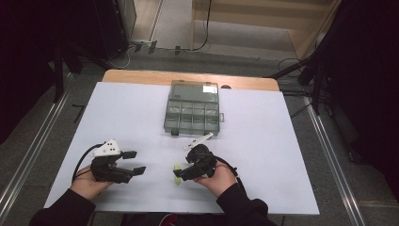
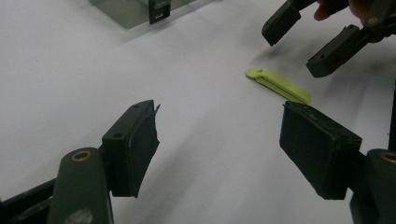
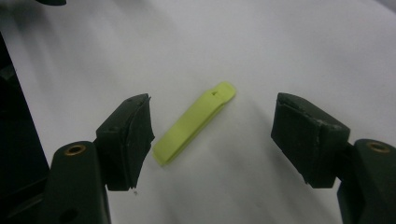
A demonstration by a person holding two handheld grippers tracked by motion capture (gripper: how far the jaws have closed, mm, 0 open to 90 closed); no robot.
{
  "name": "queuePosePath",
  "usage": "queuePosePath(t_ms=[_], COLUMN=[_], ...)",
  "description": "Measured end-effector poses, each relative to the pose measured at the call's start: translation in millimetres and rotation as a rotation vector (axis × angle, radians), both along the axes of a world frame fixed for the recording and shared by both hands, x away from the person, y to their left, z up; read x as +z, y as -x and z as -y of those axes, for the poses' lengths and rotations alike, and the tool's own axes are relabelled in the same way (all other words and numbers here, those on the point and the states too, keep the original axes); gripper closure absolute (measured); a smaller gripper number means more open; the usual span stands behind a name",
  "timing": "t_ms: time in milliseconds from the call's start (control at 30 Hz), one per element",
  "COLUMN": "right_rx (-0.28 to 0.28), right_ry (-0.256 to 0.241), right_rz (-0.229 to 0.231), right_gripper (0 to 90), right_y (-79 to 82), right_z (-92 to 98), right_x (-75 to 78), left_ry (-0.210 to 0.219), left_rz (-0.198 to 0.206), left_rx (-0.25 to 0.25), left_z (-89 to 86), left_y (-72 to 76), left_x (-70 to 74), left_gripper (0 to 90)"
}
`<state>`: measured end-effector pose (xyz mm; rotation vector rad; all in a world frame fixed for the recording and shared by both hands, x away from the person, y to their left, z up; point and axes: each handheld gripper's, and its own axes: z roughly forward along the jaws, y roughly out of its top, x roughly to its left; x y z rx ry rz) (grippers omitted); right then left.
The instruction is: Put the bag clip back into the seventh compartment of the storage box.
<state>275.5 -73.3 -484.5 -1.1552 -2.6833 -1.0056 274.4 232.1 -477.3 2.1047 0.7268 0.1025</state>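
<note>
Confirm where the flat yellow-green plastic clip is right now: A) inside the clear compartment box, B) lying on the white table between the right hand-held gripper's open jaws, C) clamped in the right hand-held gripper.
B: the flat yellow-green plastic clip lies flat on the white table, with the right hand-held gripper open around it, jaws not touching.

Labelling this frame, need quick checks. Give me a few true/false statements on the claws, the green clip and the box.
1. The right claw is open above the green clip. True.
2. The green clip is inside the compartment box. False: it lies on the white table sheet, apart from the box.
3. The left claw grips the clip. False: it is open and holds nothing.
4. The box sits at the far side of the sheet. True.
</note>
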Motion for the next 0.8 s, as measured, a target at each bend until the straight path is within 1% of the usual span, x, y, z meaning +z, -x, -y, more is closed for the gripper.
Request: queuePosePath(t_ms=[100,367,467,567,667,800], right_rx=[0.006,0.025,0.019,0.009,-0.005,-0.027], right_ry=[0.011,0.035,0.041,0.053,0.059,0.081], right_rz=[-0.003,0.004,-0.015,-0.003,-0.004,-0.001], right_gripper=[30.9,33.0,35.5,37.3,39.3,44.8], right_y=[1.3,3.6,4.3,5.9,7.8,11.8], right_z=[-5.9,-14.3,-17.9,-20.2,-21.5,-25.1], right_x=[-2.9,-8.5,-10.7,-10.6,-10.2,-9.3], left_ry=[0.002,0.003,0.003,0.002,0.002,-0.006], left_rz=[-0.001,0.000,0.001,0.003,0.002,0.005], left_rx=[0.001,0.002,0.000,0.000,0.001,-0.001], left_z=[-0.1,-0.3,-0.4,-0.4,-0.3,0.0], left_y=[0.1,0.4,0.3,0.4,0.5,0.6], left_x=[0.2,0.5,0.6,0.6,0.6,0.5], left_gripper=[27.0,27.0,27.0,27.1,27.0,27.0])
